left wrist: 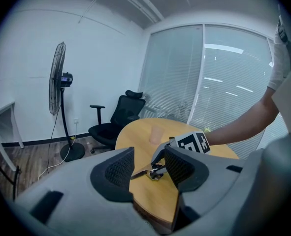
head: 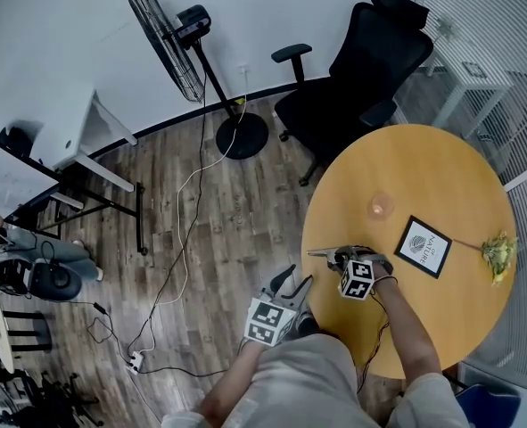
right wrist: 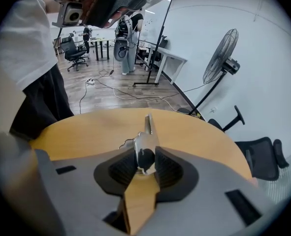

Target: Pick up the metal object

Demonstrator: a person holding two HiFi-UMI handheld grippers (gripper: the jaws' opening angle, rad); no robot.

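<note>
The metal object (head: 326,255), a shiny pointed tool, lies near the left edge of the round wooden table (head: 441,176). My right gripper (head: 339,259) points steeply down at it. In the right gripper view the metal object (right wrist: 146,137) sits between the two black pads, which press on its sides, so my right gripper (right wrist: 145,162) is shut on it. My left gripper (head: 294,283) hangs off the table's edge over the floor. In the left gripper view my left gripper (left wrist: 147,156) is open with nothing between its fingers, and the metal object (left wrist: 146,172) shows beyond them.
On the table stand a translucent cup (head: 381,206), a black-framed card (head: 424,247) and a yellow flower sprig (head: 497,255). A black office chair (head: 361,69) stands behind the table, a standing fan (head: 165,38) to its left. Cables (head: 178,239) trail across the wood floor.
</note>
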